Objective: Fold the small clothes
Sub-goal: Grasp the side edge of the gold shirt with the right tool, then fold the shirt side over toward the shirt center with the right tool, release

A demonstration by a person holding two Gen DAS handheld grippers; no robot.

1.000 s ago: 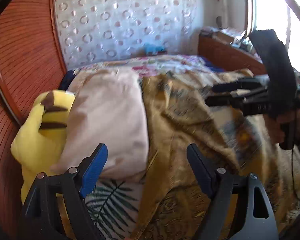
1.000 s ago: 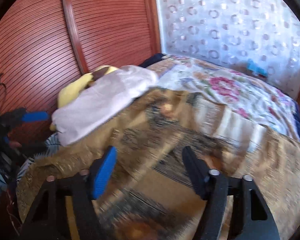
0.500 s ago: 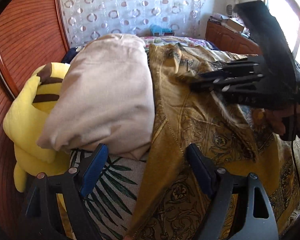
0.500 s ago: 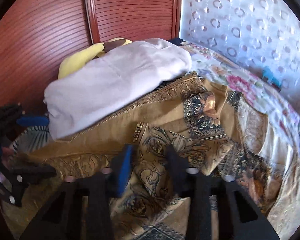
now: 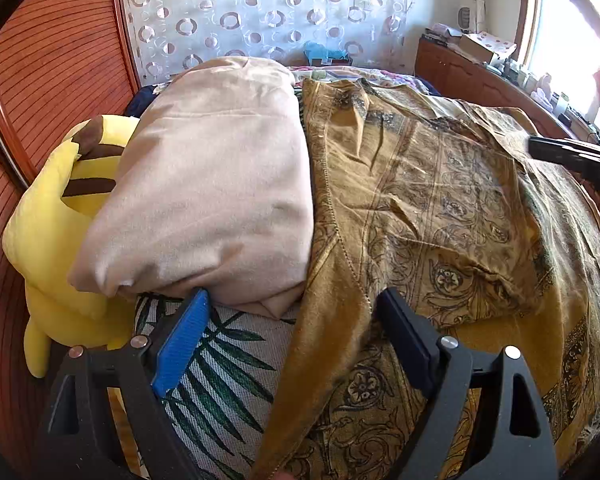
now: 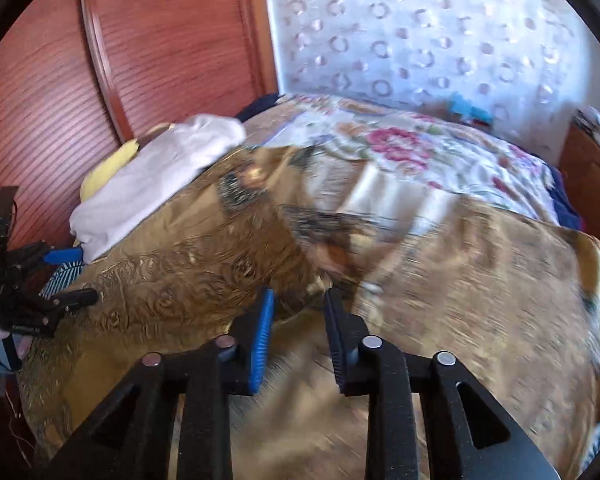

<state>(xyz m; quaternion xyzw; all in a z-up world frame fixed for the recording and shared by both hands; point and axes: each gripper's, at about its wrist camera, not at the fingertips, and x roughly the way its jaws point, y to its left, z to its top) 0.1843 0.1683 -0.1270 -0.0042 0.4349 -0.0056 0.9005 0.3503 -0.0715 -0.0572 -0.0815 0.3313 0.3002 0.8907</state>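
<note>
A golden-brown patterned cloth (image 5: 440,216) lies spread and creased over the bed; it also fills the right wrist view (image 6: 228,256), blurred by motion. My left gripper (image 5: 292,344) is open, its fingers straddling the cloth's near left edge above a leaf-print sheet (image 5: 224,364). My right gripper (image 6: 298,332) has its jaws narrowed to a small gap, with a raised fold of the cloth at its fingertips; whether it grips the fold is unclear. The right gripper (image 5: 572,156) shows at the far right of the left wrist view, and the left gripper (image 6: 64,276) at the left of the right wrist view.
A beige pillow (image 5: 216,184) lies left of the cloth over a yellow plush toy (image 5: 52,216). A wooden headboard (image 6: 172,40) curves behind. A floral bedspread (image 6: 400,148) covers the far bed. A wooden cabinet (image 5: 472,76) with clutter stands at the back right by the window.
My right gripper has narrowed from wide open to a small gap and pulled back, with cloth rising at its tips. My left gripper has come lower and closer to the cloth's edge, still open.
</note>
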